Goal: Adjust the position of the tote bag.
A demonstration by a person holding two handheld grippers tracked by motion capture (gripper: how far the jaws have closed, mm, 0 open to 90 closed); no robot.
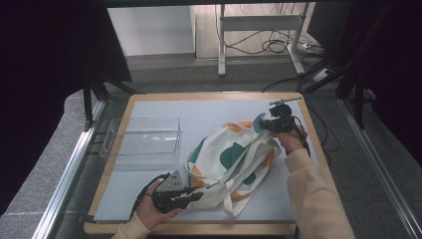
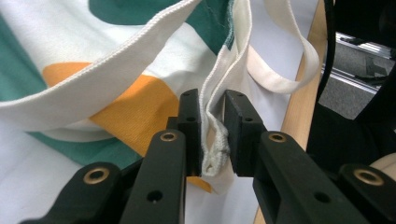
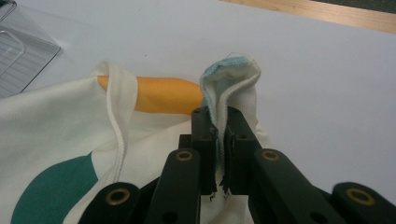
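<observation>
Pale grey matting covered the wooden table (image 1: 119,149), with dark curtains at both sides and a floor of cables and desk legs beyond its far edge.

Nearest the person, the left gripper (image 1: 198,194) lay low over the near part of the mat, held in the left hand (image 1: 154,209), its jaws pointing toward the right side of the table. Those jaws were clamped on a folded hem of the tote bag (image 1: 234,157); in the left gripper view the white stitched edge (image 2: 212,140) sat pinched between the two black pads, bunched into a small loop just behind them. Ahead of the jaws, the bag's orange and teal print spread away, and a white strap (image 2: 285,70) curved off past the pads toward the table's wooden edge.

The bag itself lay crumpled between the two tools, its straps trailing toward the near edge.

Farther off, the right gripper (image 1: 262,123) gripped the bag's far corner, raised slightly off the mat. In the right gripper view a teal-edged fold of cloth (image 3: 231,79) stood up out of the closed jaws, frayed threads hanging below them.

Well to the left of that gripper, a clear plastic tray (image 1: 144,142) rested on the mat.
</observation>
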